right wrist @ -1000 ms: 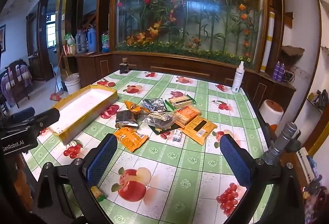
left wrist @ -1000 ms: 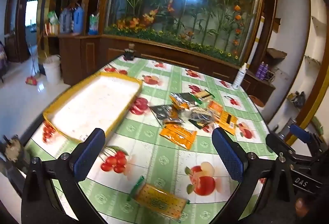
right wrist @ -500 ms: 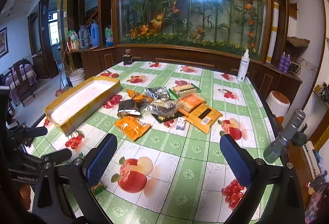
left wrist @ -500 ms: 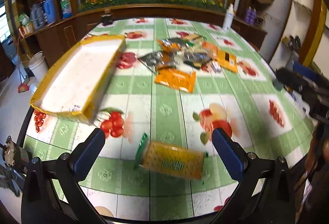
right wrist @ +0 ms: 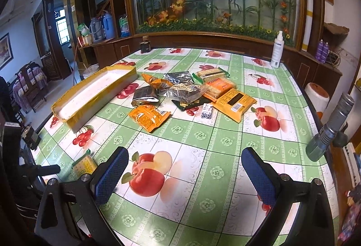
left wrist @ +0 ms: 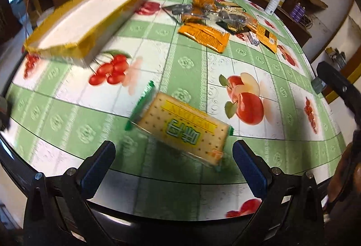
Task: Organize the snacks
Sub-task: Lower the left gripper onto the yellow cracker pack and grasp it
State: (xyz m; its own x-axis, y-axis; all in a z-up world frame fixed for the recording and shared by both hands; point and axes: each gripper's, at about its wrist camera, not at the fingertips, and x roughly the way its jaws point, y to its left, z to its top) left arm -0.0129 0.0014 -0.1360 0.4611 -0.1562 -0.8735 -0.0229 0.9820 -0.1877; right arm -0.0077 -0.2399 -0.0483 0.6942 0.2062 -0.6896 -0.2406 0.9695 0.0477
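In the left wrist view, the left gripper [left wrist: 173, 166] has its two blue pads [left wrist: 98, 166] far apart and holds nothing. One yellow cracker pack with green ends [left wrist: 183, 127] lies flat on the green and white fruit tablecloth [left wrist: 194, 65], just ahead of the pads and near the table's front edge. One long yellow tray with a white inside [left wrist: 90, 18] sits to the left. A pile of snack bags [left wrist: 222, 18] lies farther back, with one orange bag [left wrist: 204, 35] at its front. One white spray bottle [left wrist: 274, 1] stands at the far edge. In the right wrist view, the right gripper [right wrist: 185, 175] also has its two blue pads [right wrist: 111, 175] wide apart and empty, above a printed apple. The same cracker pack [right wrist: 84, 164] lies at the lower left. The yellow tray [right wrist: 94, 93] is on the left, the snack pile [right wrist: 194, 90] is in the middle, and one small white box [right wrist: 207, 110] lies beside it.
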